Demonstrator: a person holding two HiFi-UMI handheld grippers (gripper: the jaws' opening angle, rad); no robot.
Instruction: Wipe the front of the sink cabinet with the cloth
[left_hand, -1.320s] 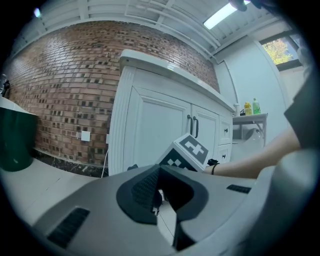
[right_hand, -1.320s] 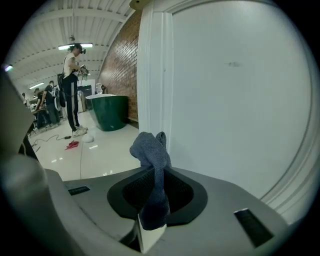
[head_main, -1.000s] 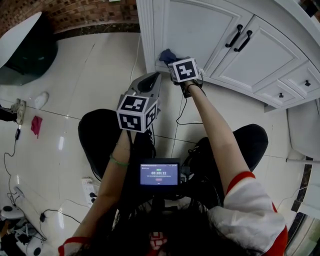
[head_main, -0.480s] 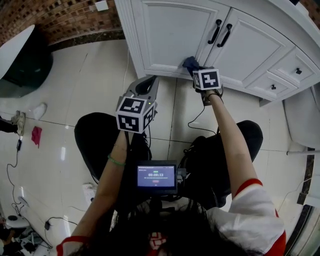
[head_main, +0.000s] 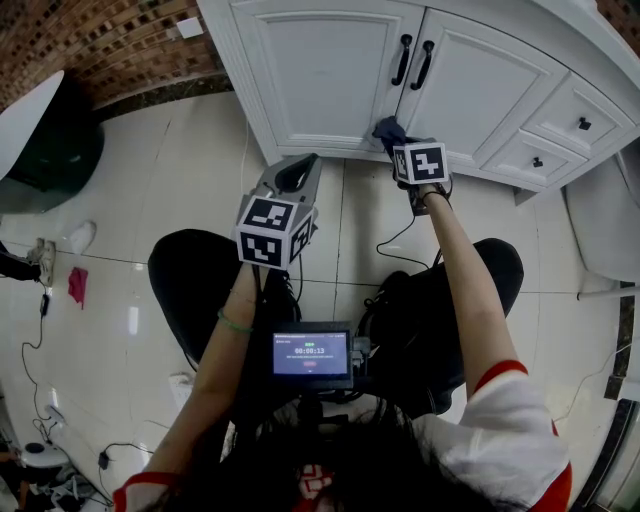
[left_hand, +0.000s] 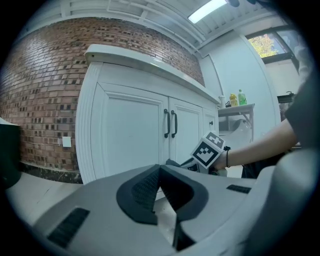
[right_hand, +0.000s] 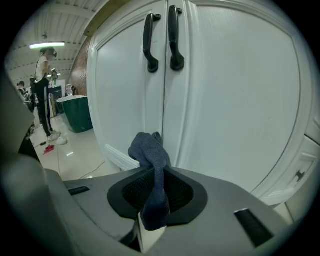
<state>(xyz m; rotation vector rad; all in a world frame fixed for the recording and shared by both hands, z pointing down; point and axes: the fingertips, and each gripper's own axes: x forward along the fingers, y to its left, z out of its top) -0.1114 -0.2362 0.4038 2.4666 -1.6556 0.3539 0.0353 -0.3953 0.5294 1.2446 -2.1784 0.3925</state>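
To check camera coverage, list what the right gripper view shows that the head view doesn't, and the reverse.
Right gripper view only: the right tongs shut on the cloth, and a person standing far off. Head view only: the left tongs, short of the cabinet, and a screen. Both: the cloth at the white cabinet and its black handles.

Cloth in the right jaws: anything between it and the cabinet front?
Nothing visible. The cloth, clamped in the right gripper, is bunched at the door seam low on the cabinet front; the black handles sit above it.
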